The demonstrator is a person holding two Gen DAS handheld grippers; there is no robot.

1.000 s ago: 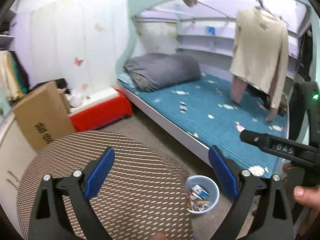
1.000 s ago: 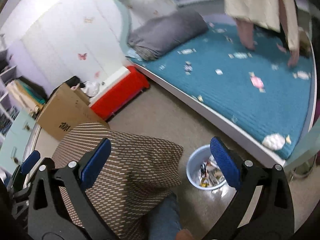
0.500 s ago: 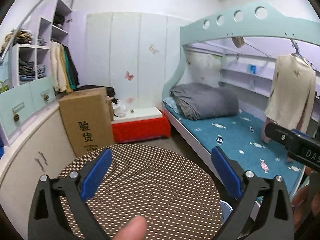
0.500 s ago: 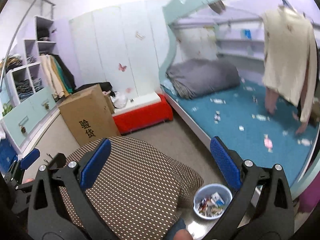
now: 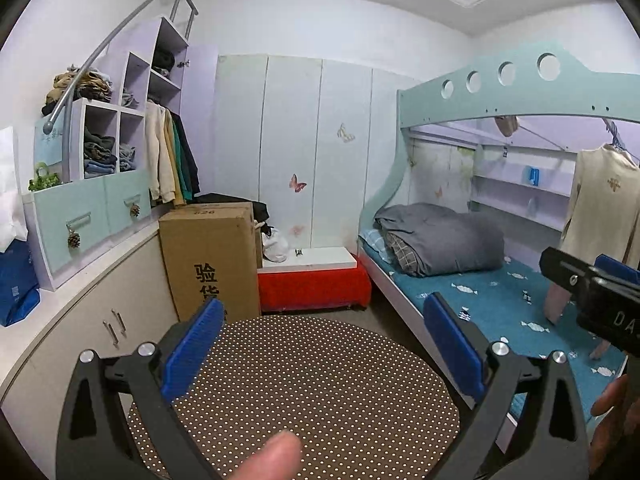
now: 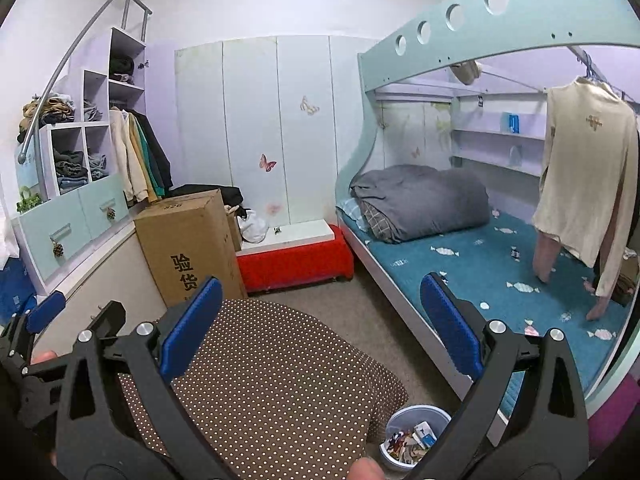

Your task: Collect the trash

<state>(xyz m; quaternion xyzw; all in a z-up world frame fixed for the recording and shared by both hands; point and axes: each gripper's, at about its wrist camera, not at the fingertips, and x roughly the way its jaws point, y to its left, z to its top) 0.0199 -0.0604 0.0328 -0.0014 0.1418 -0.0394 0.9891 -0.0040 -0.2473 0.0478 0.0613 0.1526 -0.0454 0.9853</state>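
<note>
Both views have tilted up; bin (image 6: 416,432) upright, mouth facing up.

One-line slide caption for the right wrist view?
Right gripper open and empty above dotted cushion; trash bin on floor beside blue bed.

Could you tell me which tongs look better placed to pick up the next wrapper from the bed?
Probably the right tongs: open, empty, on the bed side, with the wrappers on the blue mattress and the trash bin in their view. The left tongs, also open, sit farther from the bed.
</note>
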